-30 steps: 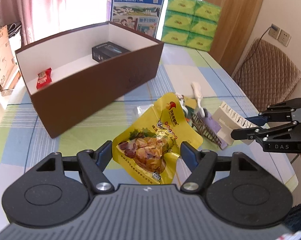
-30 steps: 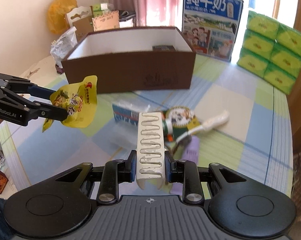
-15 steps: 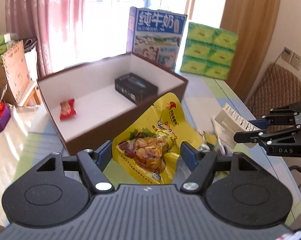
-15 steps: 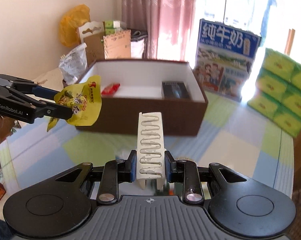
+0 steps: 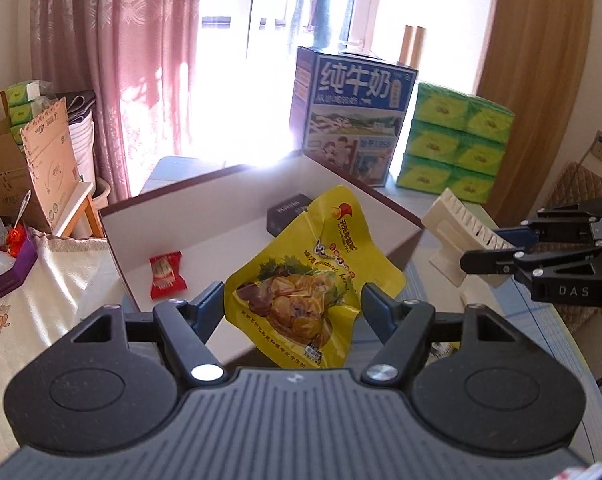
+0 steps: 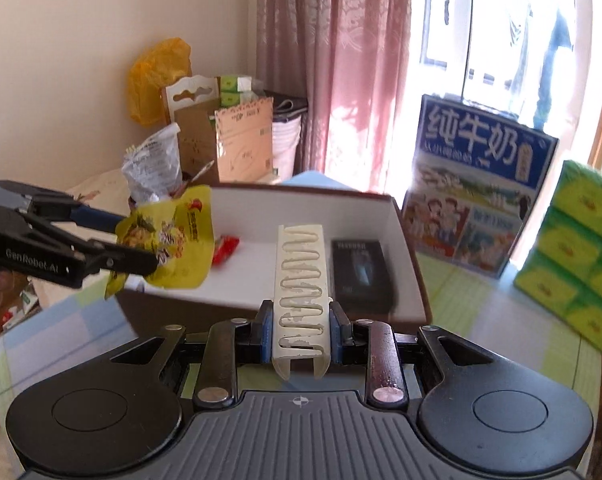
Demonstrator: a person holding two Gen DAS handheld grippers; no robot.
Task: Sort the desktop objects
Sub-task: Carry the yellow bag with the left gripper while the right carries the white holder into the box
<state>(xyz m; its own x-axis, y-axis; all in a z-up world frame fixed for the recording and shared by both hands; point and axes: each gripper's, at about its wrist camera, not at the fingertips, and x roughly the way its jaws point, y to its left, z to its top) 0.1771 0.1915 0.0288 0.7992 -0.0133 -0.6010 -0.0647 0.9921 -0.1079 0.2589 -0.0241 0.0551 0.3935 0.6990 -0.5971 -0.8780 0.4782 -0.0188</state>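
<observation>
My left gripper (image 5: 293, 304) is shut on a yellow snack pouch (image 5: 309, 276) and holds it over the near edge of the brown box (image 5: 119, 236). It also shows in the right wrist view (image 6: 169, 240). My right gripper (image 6: 299, 332) is shut on a cream plastic rack (image 6: 299, 280) and holds it above the box's near wall; the rack also shows in the left wrist view (image 5: 461, 236). Inside the box (image 6: 413, 280) lie a red sachet (image 5: 165, 274) and a black case (image 6: 361, 268).
A blue milk carton (image 5: 353, 120) and a stack of green tissue packs (image 5: 453, 148) stand behind the box. Cardboard boxes and bags (image 6: 205, 140) crowd the far left. A checked cloth (image 6: 481, 312) covers the table.
Both grippers have risen and moved forward with their loads, from over the table's clutter to over the box. The box's inside now shows from above.
</observation>
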